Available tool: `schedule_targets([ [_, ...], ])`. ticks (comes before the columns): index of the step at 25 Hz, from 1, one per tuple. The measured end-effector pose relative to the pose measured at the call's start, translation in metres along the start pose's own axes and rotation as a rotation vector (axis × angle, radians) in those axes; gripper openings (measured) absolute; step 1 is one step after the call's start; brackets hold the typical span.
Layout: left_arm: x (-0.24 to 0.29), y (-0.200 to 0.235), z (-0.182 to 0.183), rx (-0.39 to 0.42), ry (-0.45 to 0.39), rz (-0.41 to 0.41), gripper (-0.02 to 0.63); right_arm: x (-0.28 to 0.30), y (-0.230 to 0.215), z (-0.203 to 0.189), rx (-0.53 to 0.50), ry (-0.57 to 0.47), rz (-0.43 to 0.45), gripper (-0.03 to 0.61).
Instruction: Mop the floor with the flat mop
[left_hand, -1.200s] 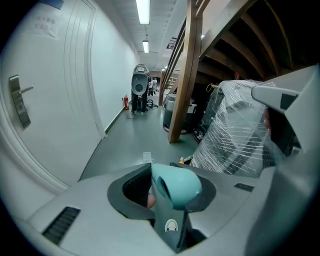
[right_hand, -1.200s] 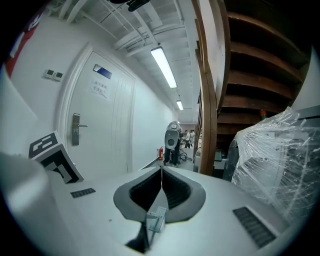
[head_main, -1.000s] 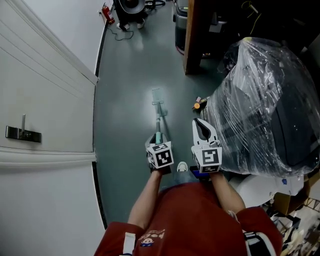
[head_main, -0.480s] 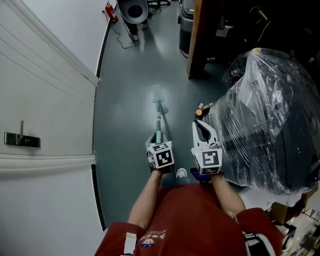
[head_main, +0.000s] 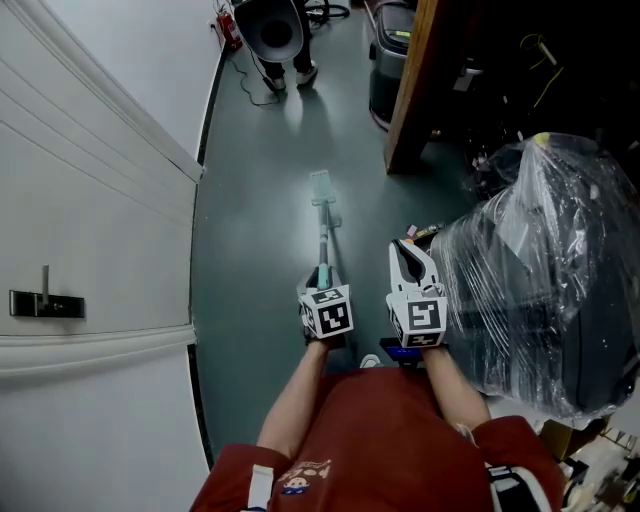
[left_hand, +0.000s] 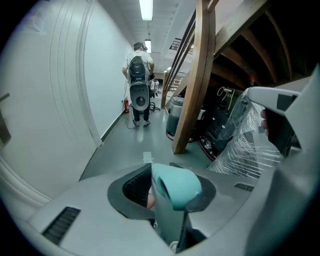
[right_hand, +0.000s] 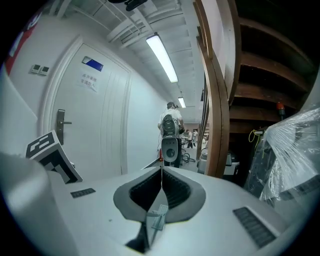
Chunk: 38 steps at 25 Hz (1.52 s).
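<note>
The flat mop has a pale head (head_main: 320, 185) lying on the dark green floor (head_main: 260, 200) ahead of me, and a thin handle (head_main: 323, 240) running back to my left gripper (head_main: 322, 280). That gripper is shut on the handle's teal grip (left_hand: 175, 186); the mop head (left_hand: 146, 157) shows just beyond it in the left gripper view. My right gripper (head_main: 406, 256) hovers beside it on the right, shut with nothing held; its jaws meet edge to edge (right_hand: 161, 172) in the right gripper view.
White door and wall (head_main: 90, 250) with a handle (head_main: 45, 303) line the left. A large plastic-wrapped bulk (head_main: 545, 260) and a wooden post (head_main: 410, 90) crowd the right, with small items (head_main: 428, 232) on the floor beside them. A person with a machine (head_main: 275, 30) stands far ahead.
I have moved forward along the corridor with the mop head kept ahead; the plastic-wrapped bulk and the post have slid down and right in view. Both grippers keep their state.
</note>
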<state>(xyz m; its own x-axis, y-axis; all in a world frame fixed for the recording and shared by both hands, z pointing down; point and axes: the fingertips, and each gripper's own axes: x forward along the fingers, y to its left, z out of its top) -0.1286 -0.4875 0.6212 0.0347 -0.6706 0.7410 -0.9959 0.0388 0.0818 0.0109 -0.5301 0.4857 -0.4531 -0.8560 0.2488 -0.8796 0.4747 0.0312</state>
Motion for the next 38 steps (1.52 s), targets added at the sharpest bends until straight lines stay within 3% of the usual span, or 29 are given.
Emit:
schedule_targets([
  [15,0.076,0.055,0.093,0.039,-0.002,-0.036,0.127,0.114,0.002,0.045,0.001,-0.015,-0.046,0.018],
  [30,0.157,0.023,0.184,0.032,0.013,-0.011,0.127,0.224,-0.093,0.07,0.014,-0.038,-0.026,0.018],
  [38,0.171,0.024,0.202,0.045,-0.011,-0.005,0.127,0.239,-0.093,0.072,0.011,-0.032,-0.004,0.018],
])
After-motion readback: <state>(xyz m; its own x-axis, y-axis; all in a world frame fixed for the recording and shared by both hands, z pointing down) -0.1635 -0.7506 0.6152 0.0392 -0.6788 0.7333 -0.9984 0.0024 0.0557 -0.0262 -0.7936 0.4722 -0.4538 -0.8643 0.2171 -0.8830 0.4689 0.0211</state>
